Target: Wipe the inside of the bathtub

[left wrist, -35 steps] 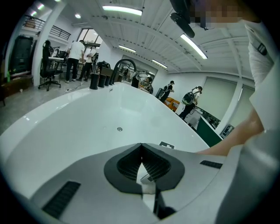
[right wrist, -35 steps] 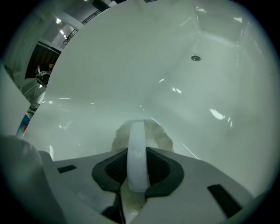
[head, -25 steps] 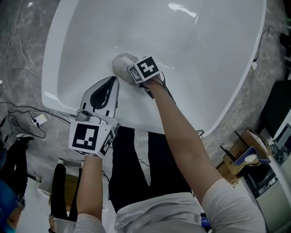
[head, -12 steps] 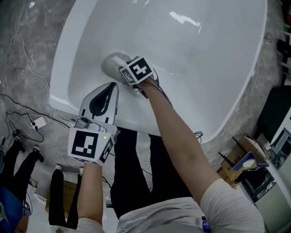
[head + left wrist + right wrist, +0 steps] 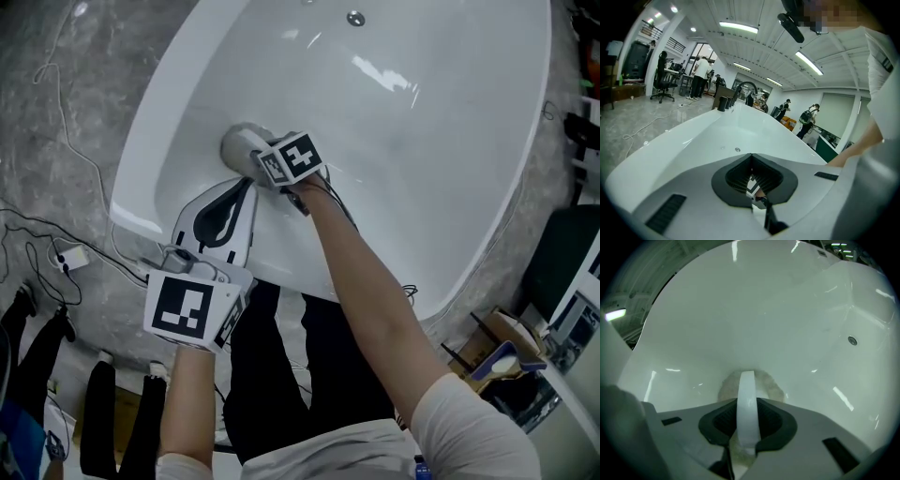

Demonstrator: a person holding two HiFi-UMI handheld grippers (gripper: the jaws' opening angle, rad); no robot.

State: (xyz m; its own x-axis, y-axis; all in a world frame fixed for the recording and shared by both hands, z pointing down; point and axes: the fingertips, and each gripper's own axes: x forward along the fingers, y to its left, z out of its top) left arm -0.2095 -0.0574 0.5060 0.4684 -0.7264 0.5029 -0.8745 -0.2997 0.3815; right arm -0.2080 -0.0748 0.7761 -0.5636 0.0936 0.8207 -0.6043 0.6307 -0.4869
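**Pad on the near-left wall; the tub runs away ahead**

My right hand-held gripper (image 5: 262,155) is clenched on the white strap of the pad (image 5: 239,142). The pad sits straight ahead of the jaws, pressed against the inner wall of the bathtub (image 5: 450,141) just below the near-left rim. The tub's long axis runs away from me toward the far end, where a small round fitting (image 5: 354,18) shows. I judge that most of the inside to be wiped lies that way and to the right of the pad. The right arm is the one within reach of it. My left hand-held gripper (image 5: 246,187) hangs over the near rim, just beside the right one, jaws closed with nothing between them.

Surface: glossy white and smoothly curved, with bright reflections. I judge it slippery, so the pad will need steady pressure. No dirt can be made out.

Room: a grey stone-look floor with loose cables (image 5: 37,223) off the left rim. The left gripper view shows an open hall with strip lights (image 5: 738,27) and people (image 5: 701,70) well apart from the tub.
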